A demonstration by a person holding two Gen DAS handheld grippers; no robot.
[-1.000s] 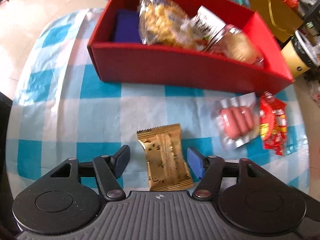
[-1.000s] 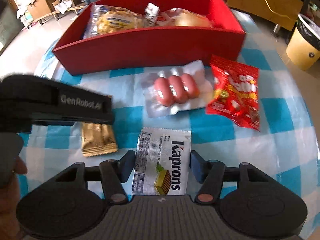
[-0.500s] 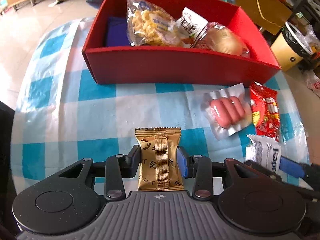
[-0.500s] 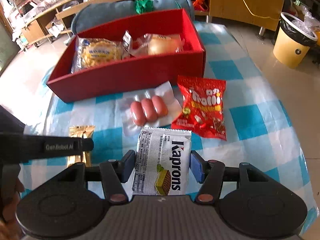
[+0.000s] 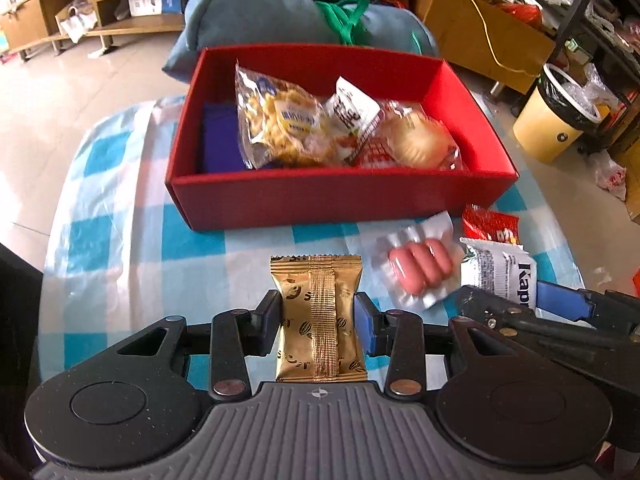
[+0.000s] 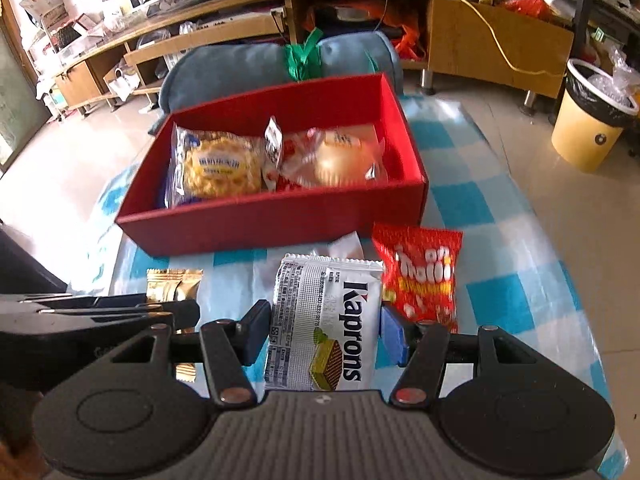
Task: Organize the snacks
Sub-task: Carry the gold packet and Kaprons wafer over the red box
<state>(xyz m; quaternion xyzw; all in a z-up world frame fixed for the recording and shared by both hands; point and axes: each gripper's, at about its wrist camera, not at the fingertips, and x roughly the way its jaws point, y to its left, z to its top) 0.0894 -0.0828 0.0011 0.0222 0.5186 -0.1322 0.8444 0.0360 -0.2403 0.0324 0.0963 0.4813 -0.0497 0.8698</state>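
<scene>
My left gripper (image 5: 318,320) is shut on a gold snack packet (image 5: 318,316), held above the checked cloth. My right gripper (image 6: 326,330) is shut on a white Kaprons wafer packet (image 6: 326,324), also lifted off the table; the same packet (image 5: 504,272) shows at the right of the left wrist view. Ahead stands a red box (image 5: 340,196) with several wrapped snacks inside. A pack of pink sausages (image 5: 420,270) and a red candy bag (image 6: 424,276) lie on the cloth in front of the box.
The table wears a blue and white checked cloth (image 5: 132,240). A blue-grey cushion (image 5: 256,20) lies behind the box. A yellow bin (image 6: 588,128) stands on the floor at right, with wooden shelving (image 6: 240,24) along the back wall.
The left gripper's jaws closed on the gold packet, which lay loose between them a second ago. Both grippers have risen with their packets, so the box interior shows more.
</scene>
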